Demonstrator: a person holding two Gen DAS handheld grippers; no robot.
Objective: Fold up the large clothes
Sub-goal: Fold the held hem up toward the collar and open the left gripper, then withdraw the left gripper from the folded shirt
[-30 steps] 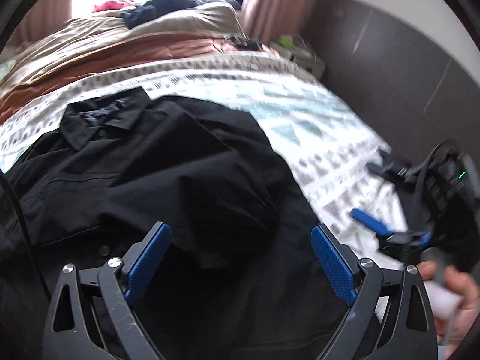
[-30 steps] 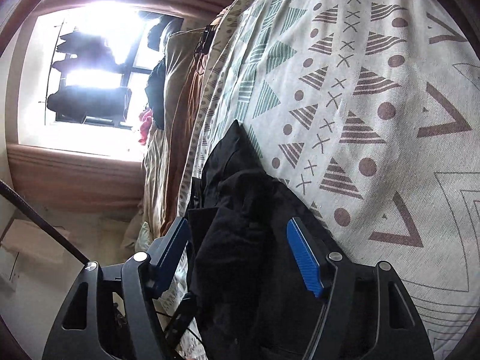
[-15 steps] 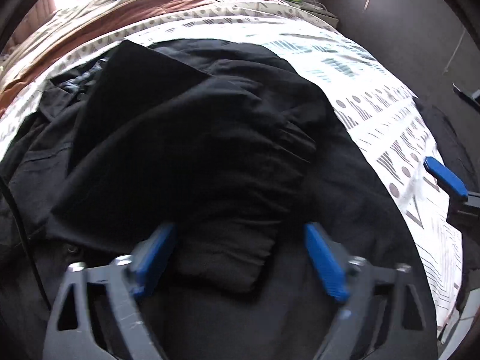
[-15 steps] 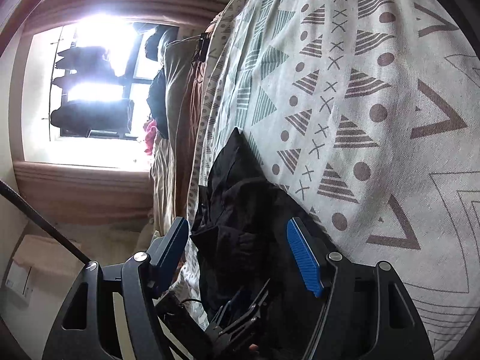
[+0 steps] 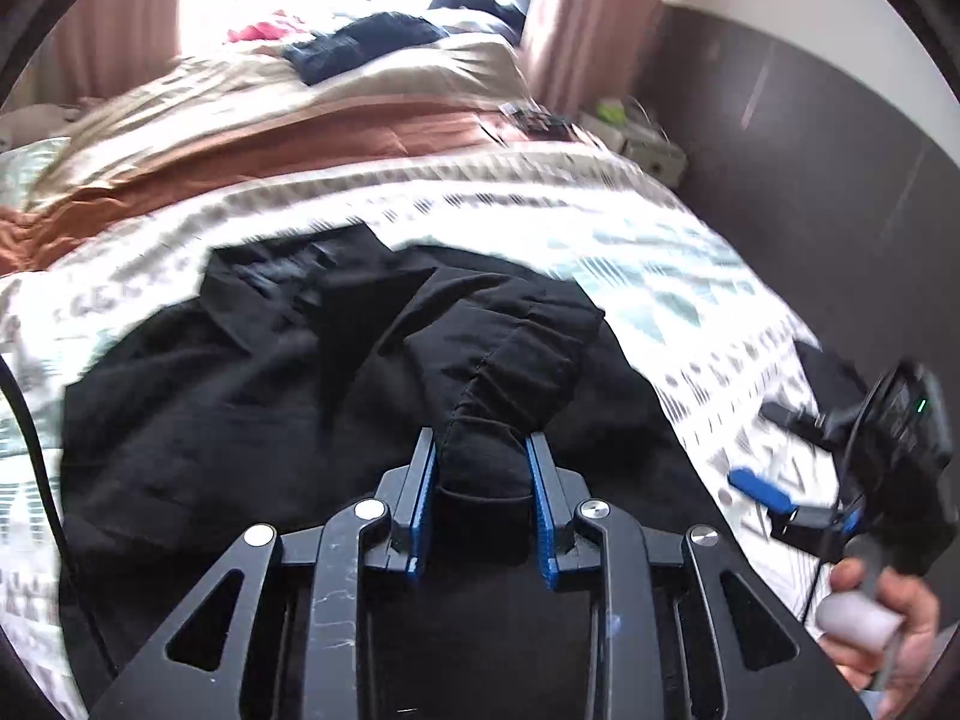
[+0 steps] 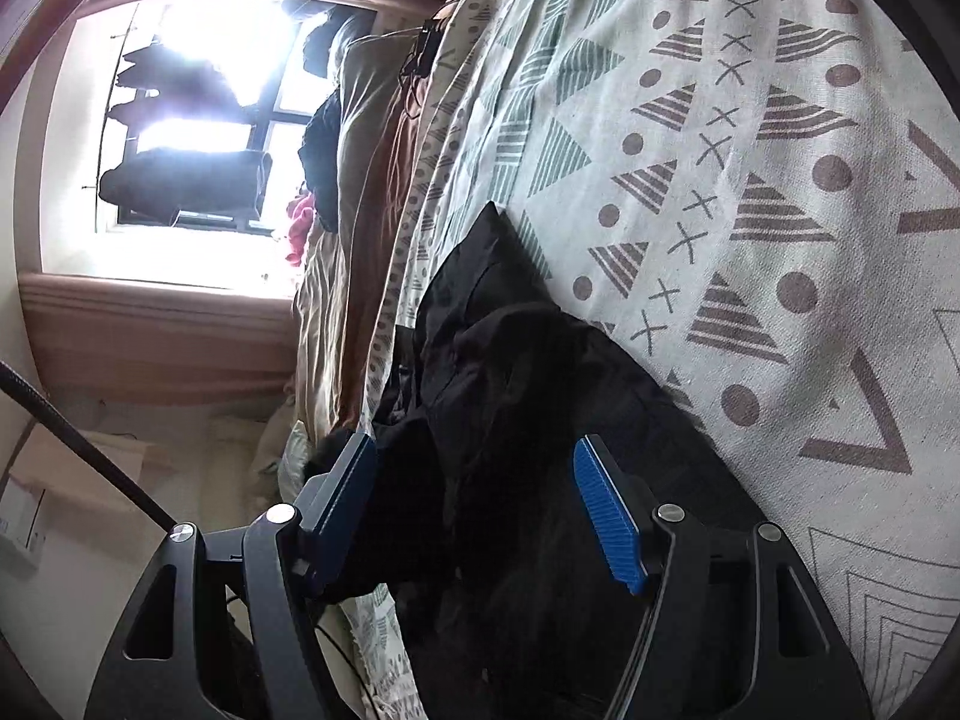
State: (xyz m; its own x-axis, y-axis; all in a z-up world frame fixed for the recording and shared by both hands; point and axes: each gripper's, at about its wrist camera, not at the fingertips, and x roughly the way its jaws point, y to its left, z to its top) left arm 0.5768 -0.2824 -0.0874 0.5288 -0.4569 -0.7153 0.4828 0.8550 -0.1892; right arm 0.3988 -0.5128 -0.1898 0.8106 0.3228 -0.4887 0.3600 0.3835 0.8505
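A large black shirt (image 5: 240,396) lies spread on the patterned bedspread (image 5: 660,276), collar toward the far side. My left gripper (image 5: 480,438) is closing its jaws on a bunched black sleeve (image 5: 522,360) of the shirt; the blue pads press the fabric from both sides and the sleeve rises off the shirt body. In the right wrist view, my right gripper (image 6: 474,444) stands open over the shirt's (image 6: 510,390) edge near the side of the bed, its pads apart and not pressing on any cloth. A person's hand (image 5: 870,618) holds it at the lower right.
A brown and beige duvet (image 5: 240,138) is heaped at the head of the bed, with dark clothes (image 5: 366,42) on it under a bright window. Small items (image 5: 636,132) sit beside a dark wall (image 5: 810,180). A cable (image 5: 36,450) runs down the left.
The left gripper's jaws went from wide open to pinching the sleeve, then pulled back and up with it. The right gripper stayed open and shifted only slightly along the shirt's edge.
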